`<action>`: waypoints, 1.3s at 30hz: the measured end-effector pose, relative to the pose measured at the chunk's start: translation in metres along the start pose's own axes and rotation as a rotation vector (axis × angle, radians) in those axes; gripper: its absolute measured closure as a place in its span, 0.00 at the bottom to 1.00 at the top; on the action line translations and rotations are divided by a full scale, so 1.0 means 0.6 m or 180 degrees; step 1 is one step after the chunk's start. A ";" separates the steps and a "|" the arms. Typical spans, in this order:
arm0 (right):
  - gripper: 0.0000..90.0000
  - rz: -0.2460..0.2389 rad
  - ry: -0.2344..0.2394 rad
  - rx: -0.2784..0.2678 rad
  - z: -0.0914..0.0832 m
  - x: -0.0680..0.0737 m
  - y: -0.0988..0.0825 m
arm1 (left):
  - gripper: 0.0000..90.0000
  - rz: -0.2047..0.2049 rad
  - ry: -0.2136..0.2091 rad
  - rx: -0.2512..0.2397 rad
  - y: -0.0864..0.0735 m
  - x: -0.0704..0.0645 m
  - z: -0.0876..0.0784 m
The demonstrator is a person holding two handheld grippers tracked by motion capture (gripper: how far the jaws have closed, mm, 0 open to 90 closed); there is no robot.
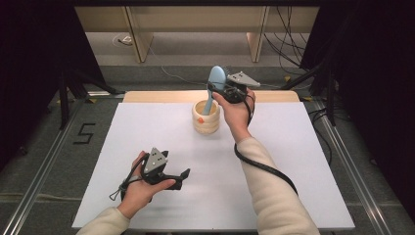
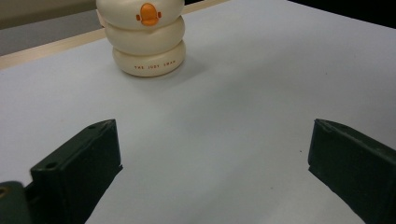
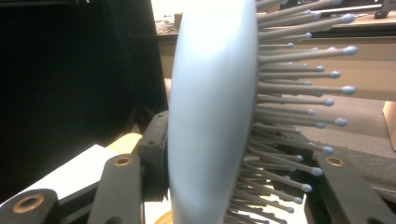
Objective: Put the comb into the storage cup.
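Observation:
A light blue hairbrush [image 1: 217, 78] stands upright above a cream ribbed cup [image 1: 206, 118] with an orange duck bill. Its handle reaches down into the cup's mouth. My right gripper [image 1: 216, 91] is shut on the brush at the base of its head. In the right gripper view the brush back [image 3: 210, 116] and its bristles sit between the black jaws. My left gripper [image 1: 182, 177] rests low at the front left of the white board, open, with nothing between its jaws [image 2: 212, 163]. It faces the cup [image 2: 147, 42] from a distance.
The white board [image 1: 293, 171] covers a wooden table at the centre. Dark curtains and tripod legs flank both sides. Cables lie on the floor at the back right. The right gripper's cable trails along the forearm.

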State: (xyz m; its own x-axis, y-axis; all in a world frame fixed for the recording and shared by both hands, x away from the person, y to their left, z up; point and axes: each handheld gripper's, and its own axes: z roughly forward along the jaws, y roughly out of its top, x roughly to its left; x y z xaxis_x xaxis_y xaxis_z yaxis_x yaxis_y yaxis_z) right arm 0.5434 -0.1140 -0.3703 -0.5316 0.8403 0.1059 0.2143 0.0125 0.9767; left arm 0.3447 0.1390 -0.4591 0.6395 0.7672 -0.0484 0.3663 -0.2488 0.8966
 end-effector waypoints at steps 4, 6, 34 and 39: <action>0.55 0.0002 -0.0010 0.0004 0.001 0.000 -0.002 | 0.02 -0.0001 0.0000 -0.0001 0.000 0.000 0.000; 0.55 0.0002 -0.0019 0.0016 0.002 0.000 -0.003 | 0.02 0.0002 0.0001 0.0001 0.000 0.000 0.000; 0.55 0.0040 -0.0067 0.0108 0.017 -0.003 -0.030 | 0.02 -0.0001 -0.0003 -0.0001 0.000 0.000 0.000; 0.55 0.0044 -0.0077 0.0159 0.021 -0.004 -0.038 | 0.02 -0.0004 -0.0004 -0.0003 0.000 -0.001 0.000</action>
State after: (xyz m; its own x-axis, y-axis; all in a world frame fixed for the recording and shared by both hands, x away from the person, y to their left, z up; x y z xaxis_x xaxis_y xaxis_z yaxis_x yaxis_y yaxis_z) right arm 0.5499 -0.1095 -0.3953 -0.5085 0.8535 0.1142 0.2624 0.0273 0.9646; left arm 0.3446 0.1386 -0.4590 0.6399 0.7668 -0.0500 0.3664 -0.2473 0.8970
